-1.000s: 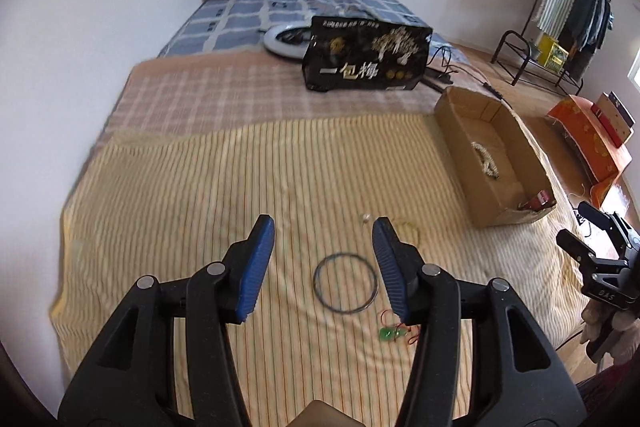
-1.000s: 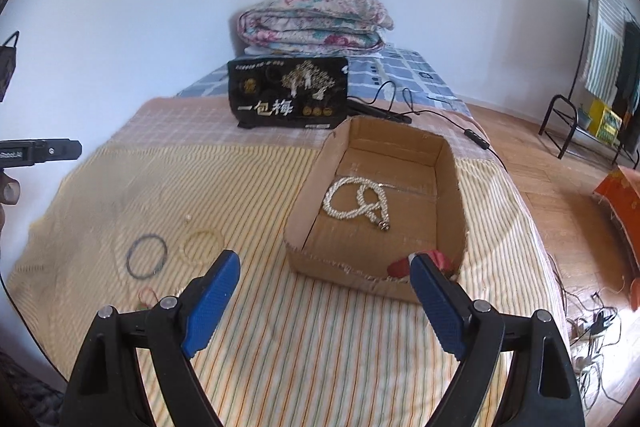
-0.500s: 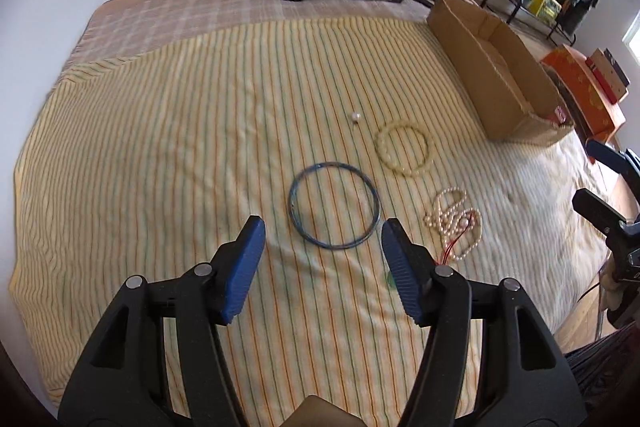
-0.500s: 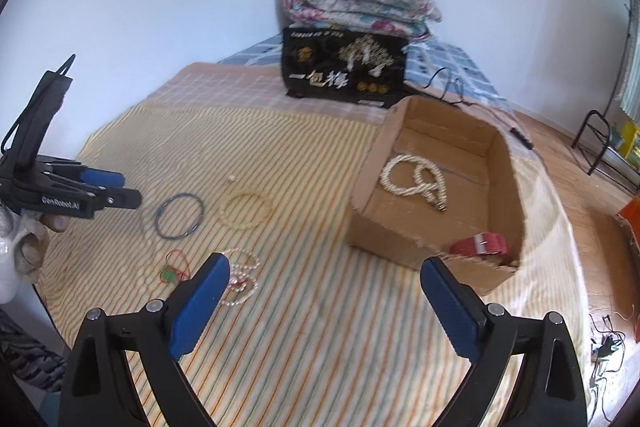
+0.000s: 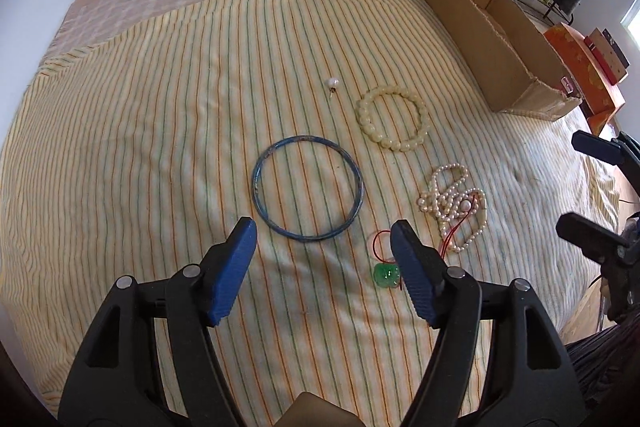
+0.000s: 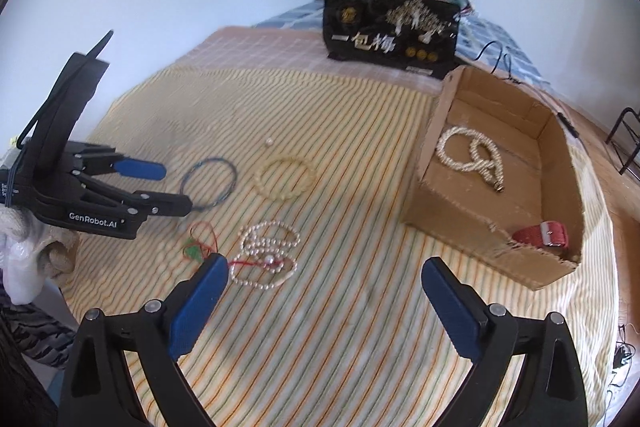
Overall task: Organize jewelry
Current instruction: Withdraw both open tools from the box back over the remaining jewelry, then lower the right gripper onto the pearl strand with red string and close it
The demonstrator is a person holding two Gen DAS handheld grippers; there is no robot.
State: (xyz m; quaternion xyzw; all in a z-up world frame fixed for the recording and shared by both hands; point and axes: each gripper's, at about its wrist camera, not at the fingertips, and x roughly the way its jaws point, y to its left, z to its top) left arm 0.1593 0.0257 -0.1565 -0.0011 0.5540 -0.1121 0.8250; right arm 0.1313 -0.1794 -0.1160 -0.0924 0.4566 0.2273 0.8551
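Both jaws stand spread wide, holding nothing. Left gripper (image 5: 322, 237) hovers just short of the blue bangle (image 5: 308, 187) on the striped bedspread (image 5: 160, 107); right gripper (image 6: 324, 281) hangs near the pearl necklace (image 6: 266, 253). Green pendant (image 5: 386, 275), possibly jade, lies beside it. Cardboard box (image 6: 448, 205) holds another necklace (image 6: 474, 157).

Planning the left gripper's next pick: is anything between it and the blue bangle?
Nothing visible. The left gripper is open just short of the blue bangle, with only bare striped cloth between. The green pendant lies off to the side.
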